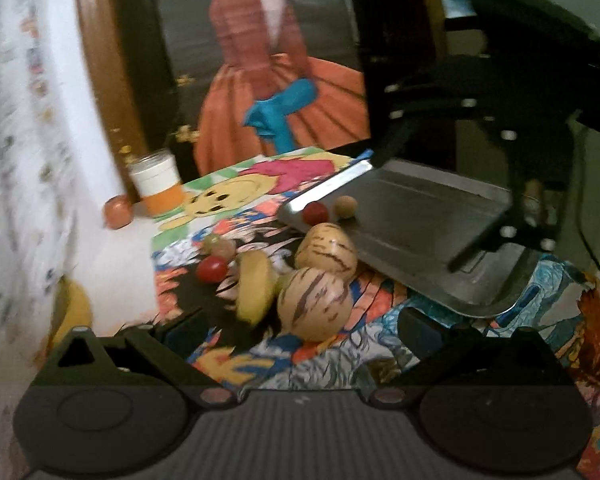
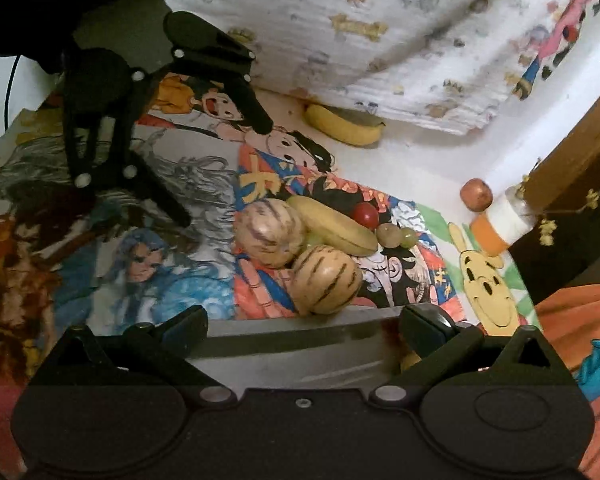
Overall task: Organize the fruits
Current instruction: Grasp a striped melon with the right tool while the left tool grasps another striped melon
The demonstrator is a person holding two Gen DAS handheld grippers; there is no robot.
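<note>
fruit heap mid-surface, left to right: cherry tomato (image 1: pixel 212 269), small, thin-skinned, pinch lightly; banana (image 1: pixel 255 288), soft, take mid-length; two striped melons (image 1: pixel 314 305), firm, smooth, rounded, grip across the widest part; left tool (image 1: pixel 300 330) spread, empty; right tool (image 2: pixel 302 326) spread over tilted steel tray (image 1: pixel 420 232).

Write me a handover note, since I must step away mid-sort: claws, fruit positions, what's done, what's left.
Left claw: open, empty, facing the fruit pile.
Right claw: open, over the metal tray.
Done: a small red fruit and a tan round fruit lie in the tray.
Left: on the cartoon mat, two striped melons, a banana, a cherry tomato and green grapes. Off the mat, a second banana and a brown-red fruit by the jar.
</note>
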